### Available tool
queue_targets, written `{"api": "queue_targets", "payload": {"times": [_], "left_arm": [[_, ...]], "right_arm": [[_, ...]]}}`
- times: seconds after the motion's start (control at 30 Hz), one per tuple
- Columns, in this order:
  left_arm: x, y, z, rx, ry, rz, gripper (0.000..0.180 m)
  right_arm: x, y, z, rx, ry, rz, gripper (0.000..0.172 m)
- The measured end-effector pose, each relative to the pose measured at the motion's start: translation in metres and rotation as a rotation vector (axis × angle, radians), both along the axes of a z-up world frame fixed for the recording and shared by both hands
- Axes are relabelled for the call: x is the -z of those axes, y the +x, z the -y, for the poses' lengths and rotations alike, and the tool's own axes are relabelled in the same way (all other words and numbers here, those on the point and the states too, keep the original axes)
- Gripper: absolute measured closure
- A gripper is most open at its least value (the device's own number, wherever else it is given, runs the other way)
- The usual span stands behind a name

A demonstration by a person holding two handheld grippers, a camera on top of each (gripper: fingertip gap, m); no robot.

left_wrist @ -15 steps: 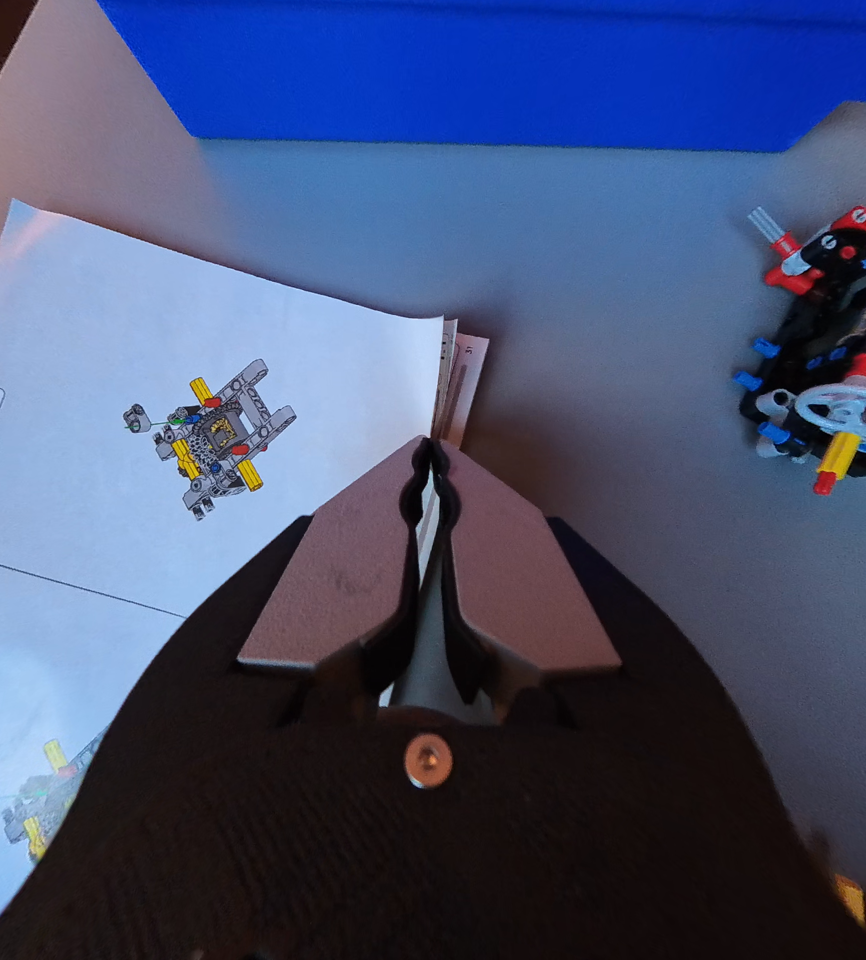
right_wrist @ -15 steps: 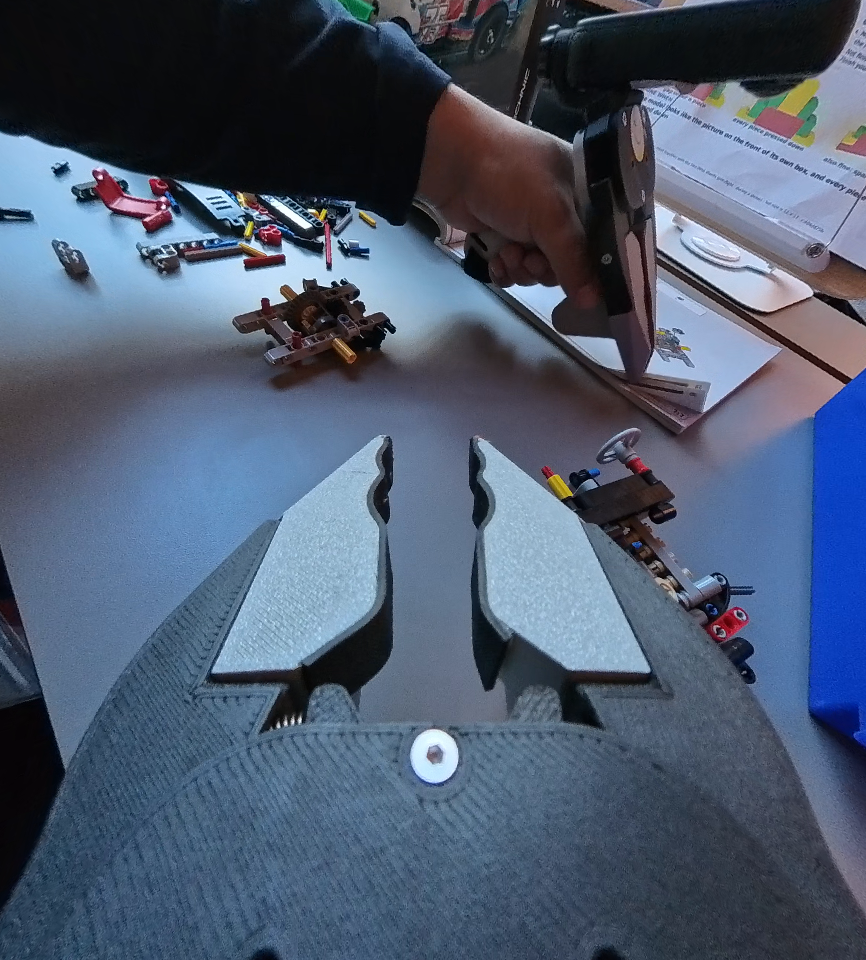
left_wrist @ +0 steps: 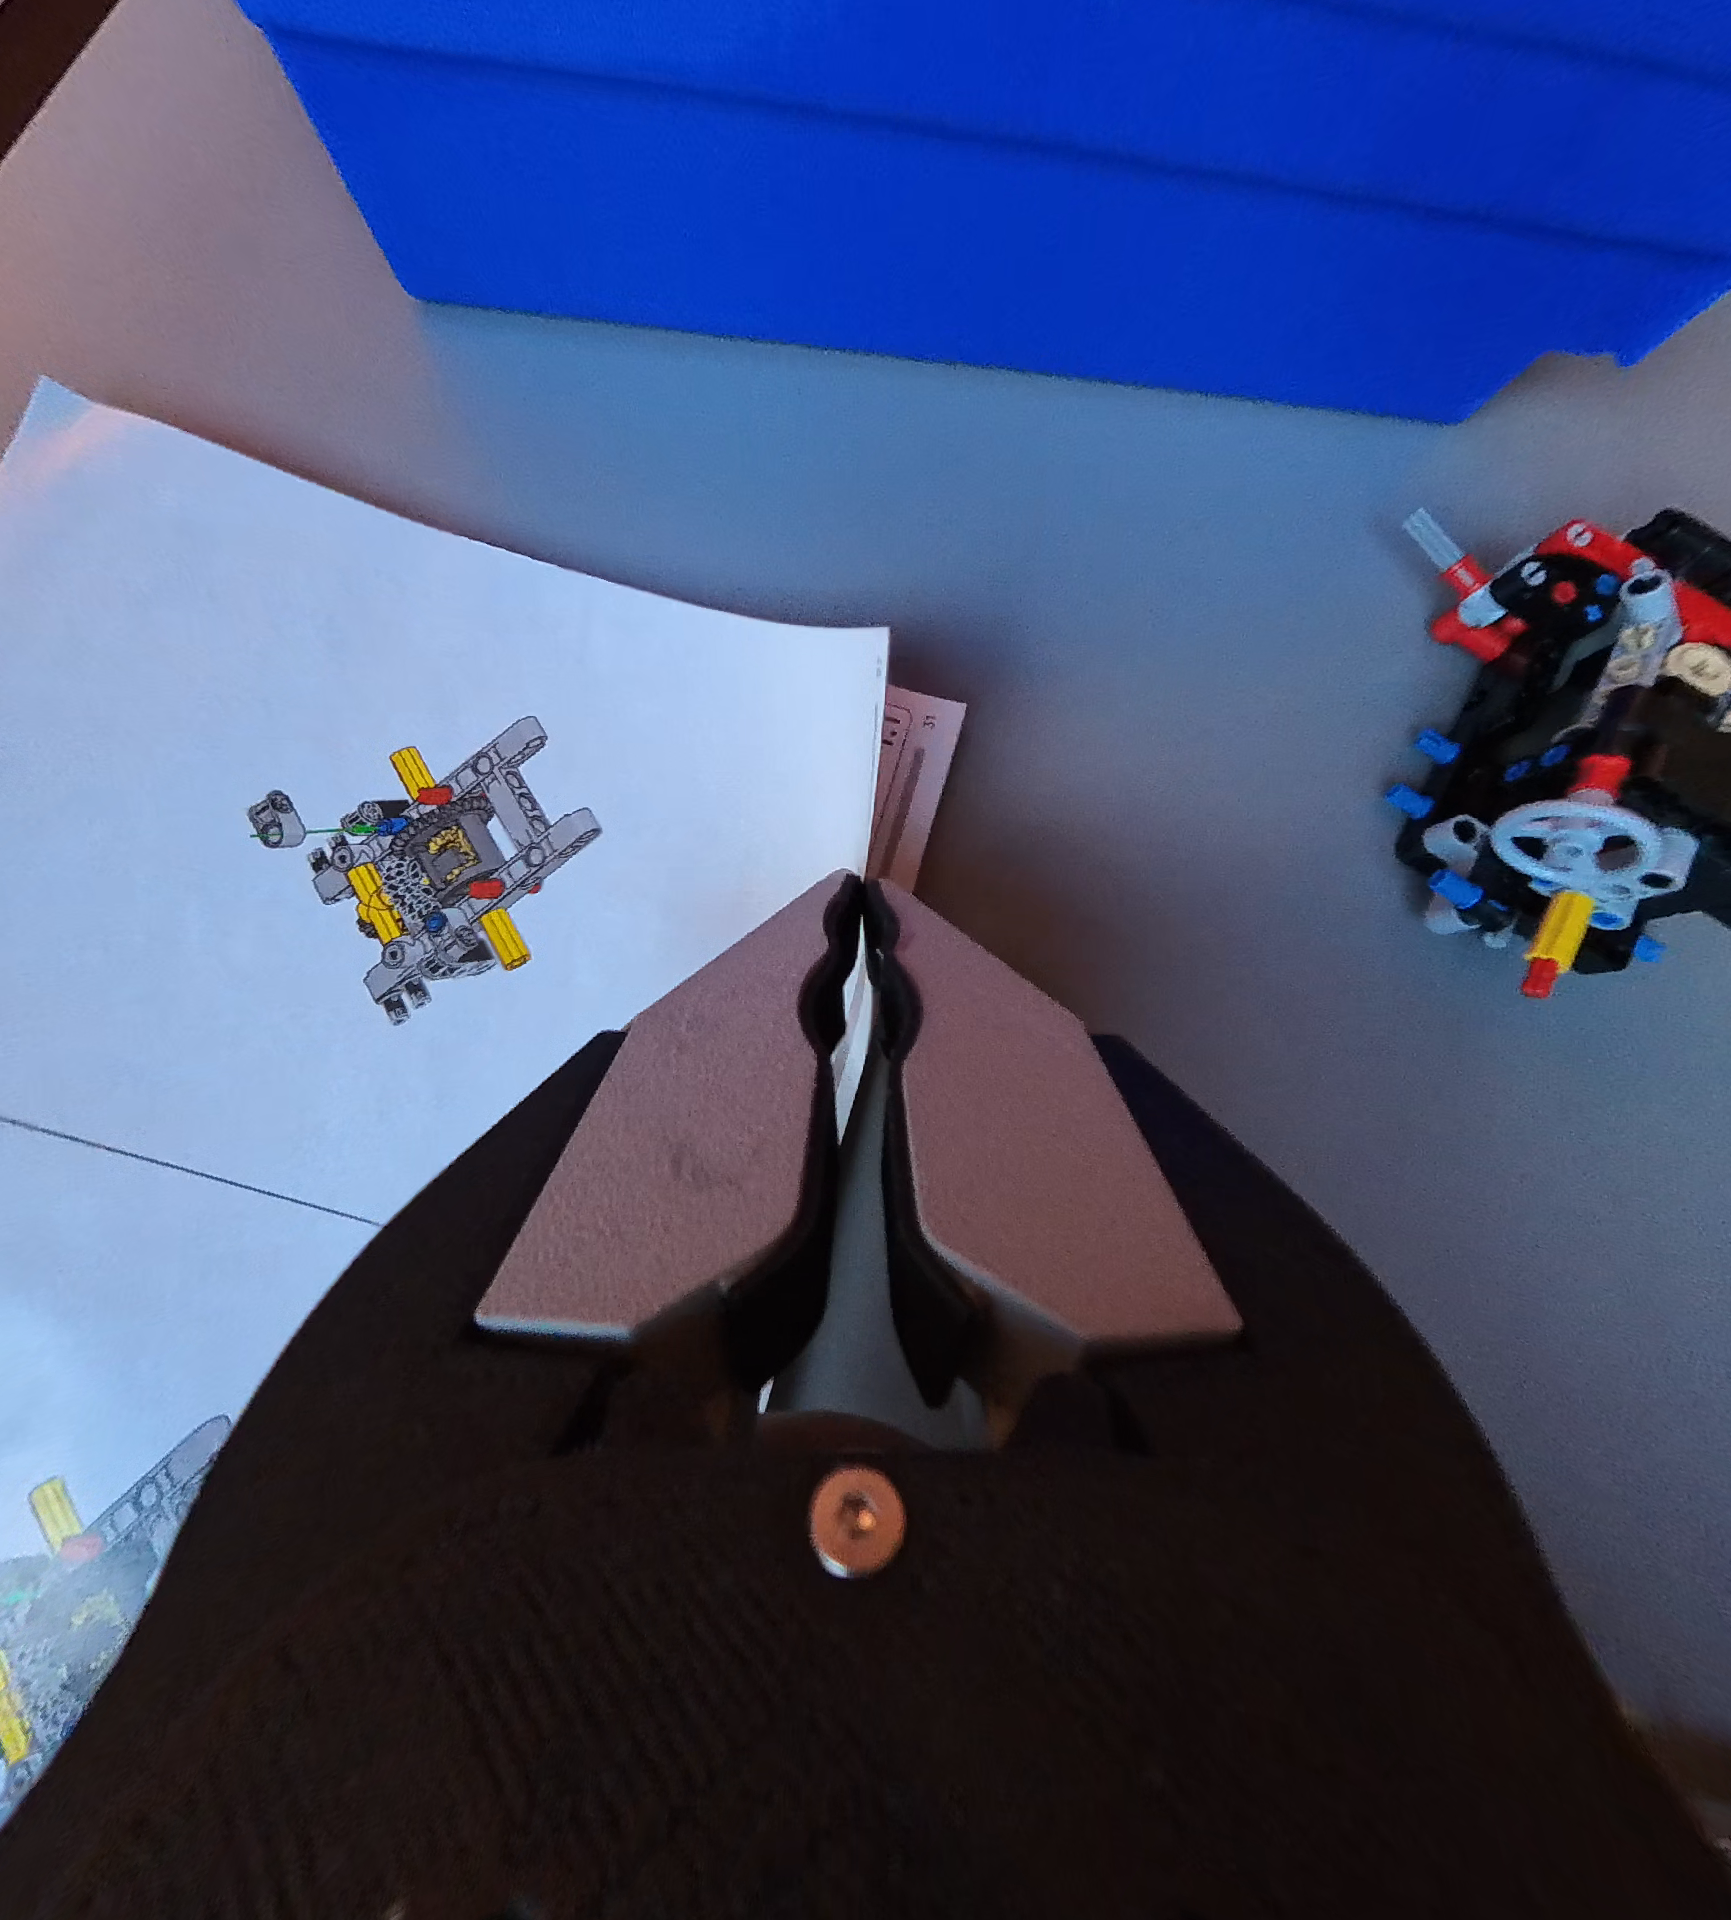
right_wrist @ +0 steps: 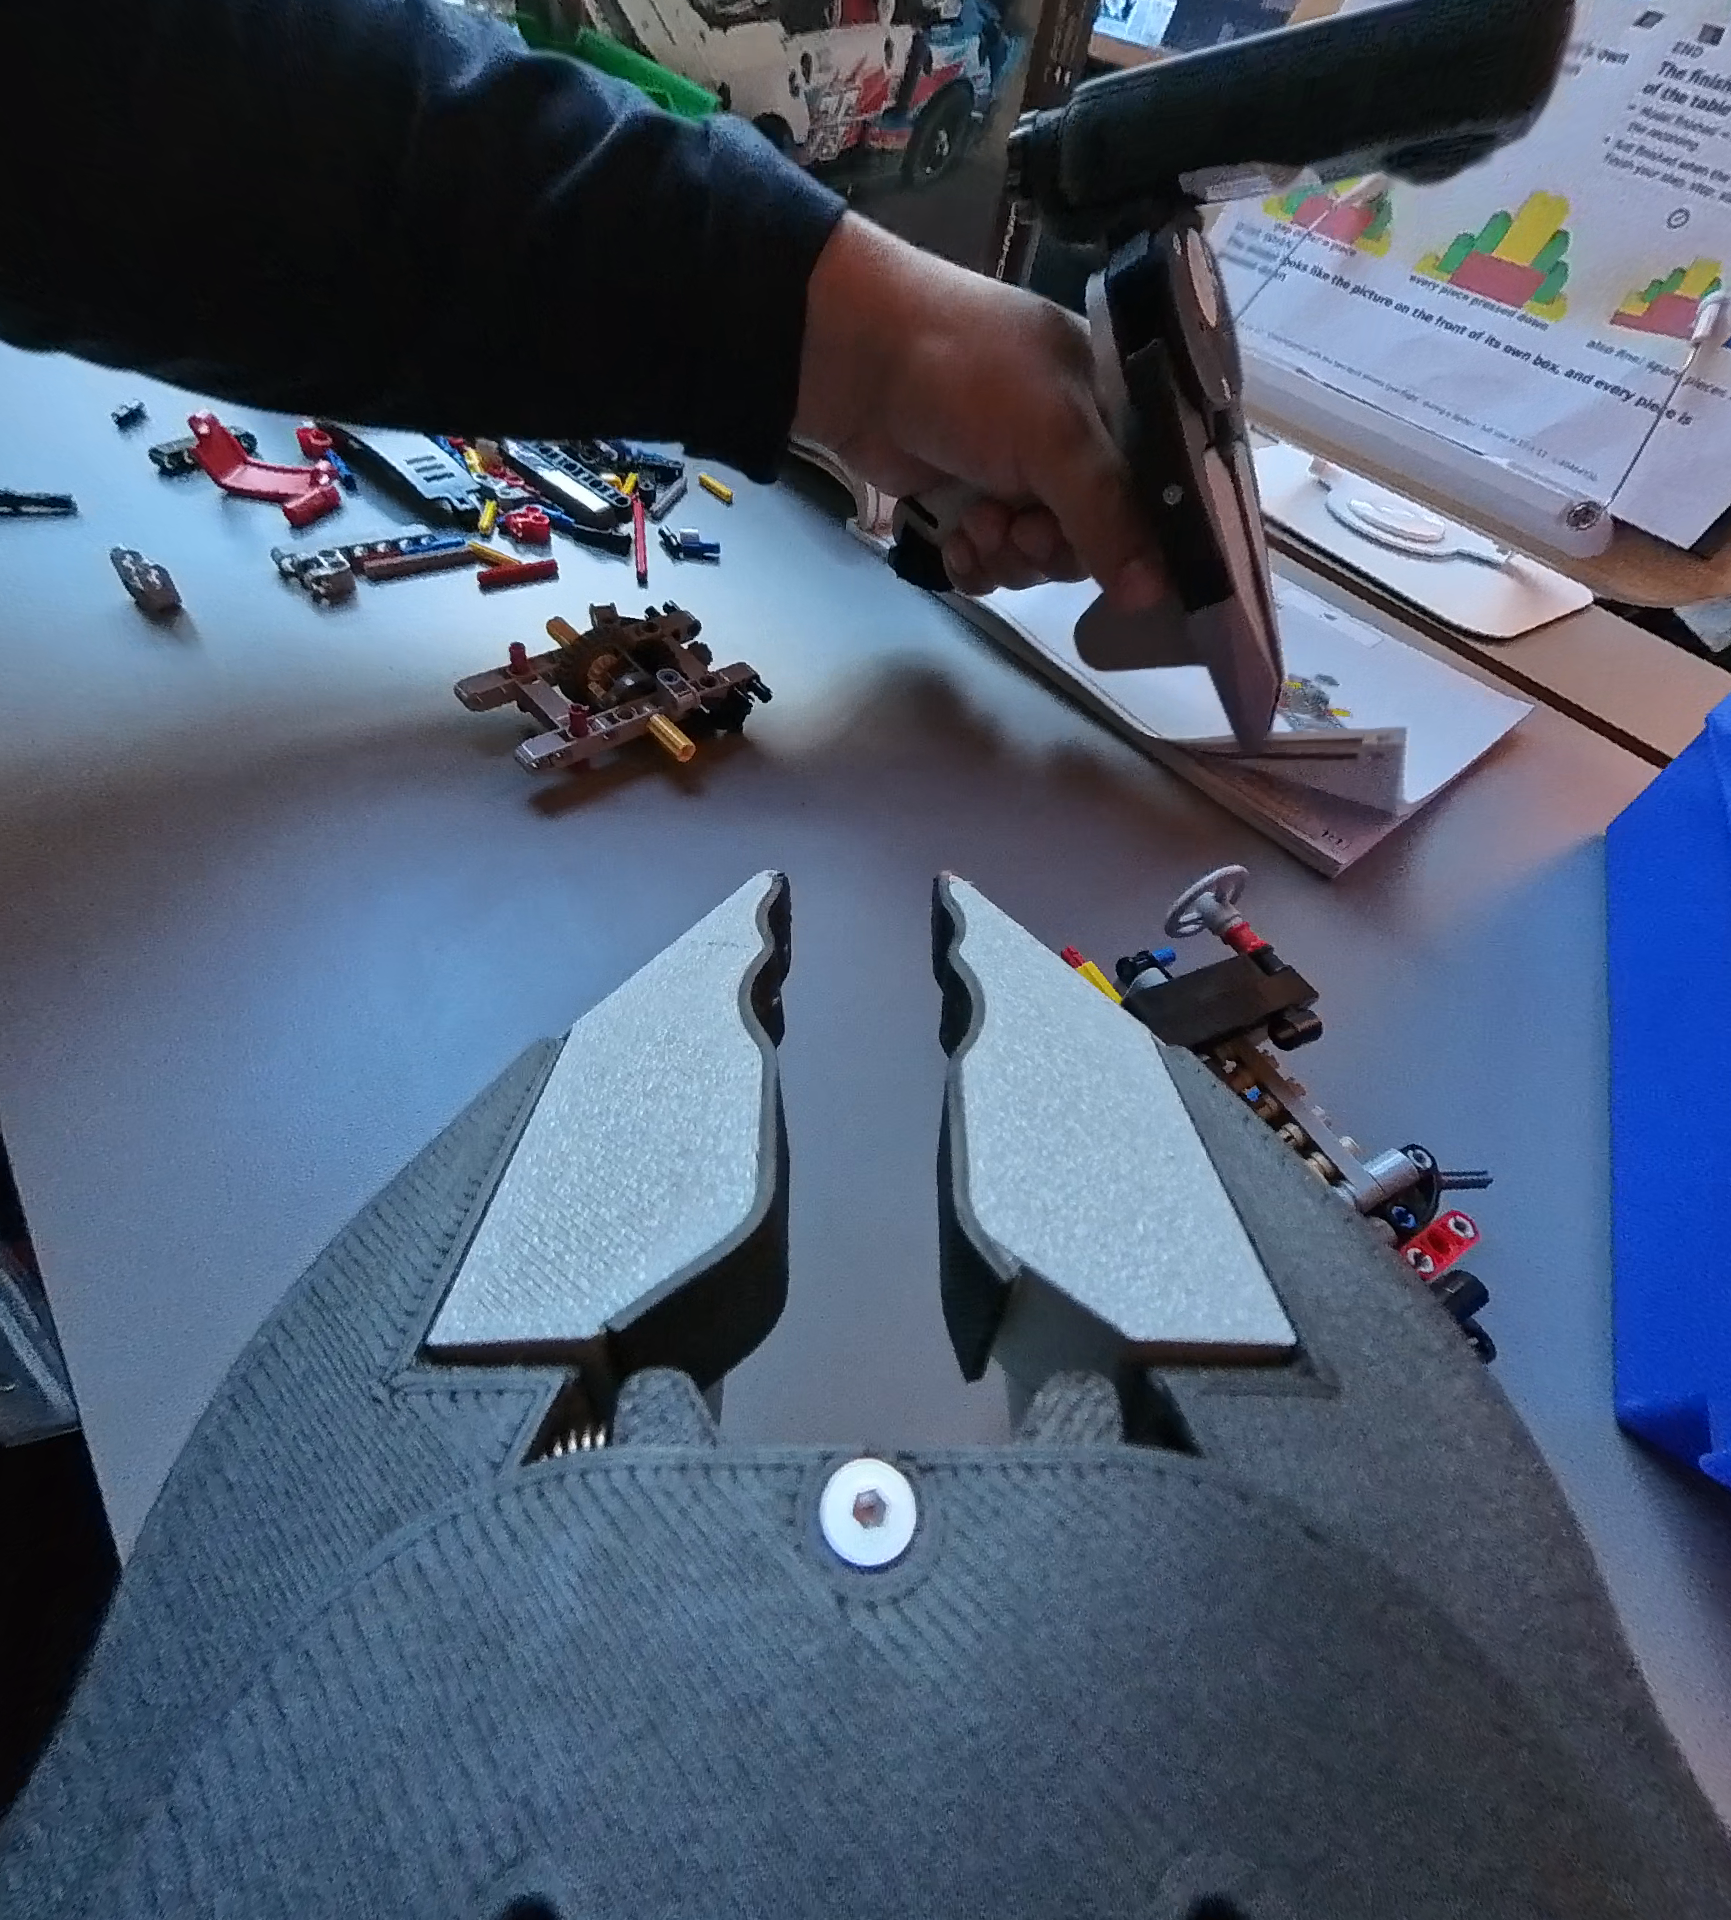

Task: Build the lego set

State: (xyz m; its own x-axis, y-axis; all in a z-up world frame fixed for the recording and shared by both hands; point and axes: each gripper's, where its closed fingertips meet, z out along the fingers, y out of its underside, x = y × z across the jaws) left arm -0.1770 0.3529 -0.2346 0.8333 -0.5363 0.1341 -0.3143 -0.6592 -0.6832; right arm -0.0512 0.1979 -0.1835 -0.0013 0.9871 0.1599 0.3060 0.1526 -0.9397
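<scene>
My left gripper [left_wrist: 861,888] is shut on the right edge of the top page of an open instruction booklet [left_wrist: 528,748]; a white strip of paper shows between the pads. In the right wrist view, a hand holds this gripper [right_wrist: 1256,727] tip-down on the booklet [right_wrist: 1412,748], whose gripped pages are lifted and curled. My right gripper [right_wrist: 861,883] is open and empty above the bare grey table [right_wrist: 321,935]. A black brick model with a grey steering wheel [right_wrist: 1225,997] lies just to its right and also shows in the left wrist view [left_wrist: 1619,769].
A blue bin [left_wrist: 944,208] stands beyond the booklet, at the right edge in the right wrist view [right_wrist: 1723,1039]. A grey frame assembly with a yellow axle [right_wrist: 622,686] lies mid-table. Several loose parts [right_wrist: 476,499] lie farther back. A printed sheet on a stand [right_wrist: 1567,260] is at the back right. The gap from one gripper's tips to the other's is roughly 20 centimetres.
My left gripper stays shut on the page edge and the gripped pages have lifted slightly. My right gripper's jaws have narrowed a little but stay open. Nothing else has moved.
</scene>
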Motion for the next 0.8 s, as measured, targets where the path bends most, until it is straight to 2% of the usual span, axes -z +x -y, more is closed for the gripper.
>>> {"api": "queue_targets", "payload": {"times": [0.1, 0.2, 0.27, 0.37, 0.5, 0.6, 0.8], "left_arm": [[-0.008, -0.004, 0.000, -0.018, 0.010, 0.044, 0.180], [-0.013, -0.008, 0.002, -0.016, 0.016, 0.050, 0.180], [-0.016, -0.010, 0.002, -0.011, 0.026, 0.048, 0.180], [-0.019, -0.010, 0.004, -0.013, 0.038, 0.069, 0.180], [-0.017, -0.013, 0.008, -0.010, 0.035, 0.114, 0.180], [-0.018, -0.019, 0.010, -0.010, 0.022, 0.169, 0.180], [-0.023, -0.029, 0.016, 0.007, -0.005, 0.282, 0.180]], "right_arm": [[-0.007, 0.001, -0.003, 0.015, -0.005, -0.036, 0.154], [-0.045, -0.001, -0.021, 0.030, -0.054, -0.116, 0.151], [-0.068, -0.010, -0.044, 0.037, -0.035, -0.073, 0.141], [-0.076, -0.036, -0.075, -0.020, 0.026, 0.069, 0.136], [-0.049, -0.077, -0.119, -0.002, 0.158, 0.253, 0.141], [-0.024, -0.103, -0.133, -0.033, 0.182, 0.335, 0.145], [0.010, -0.134, -0.145, -0.066, 0.213, 0.451, 0.134]]}}
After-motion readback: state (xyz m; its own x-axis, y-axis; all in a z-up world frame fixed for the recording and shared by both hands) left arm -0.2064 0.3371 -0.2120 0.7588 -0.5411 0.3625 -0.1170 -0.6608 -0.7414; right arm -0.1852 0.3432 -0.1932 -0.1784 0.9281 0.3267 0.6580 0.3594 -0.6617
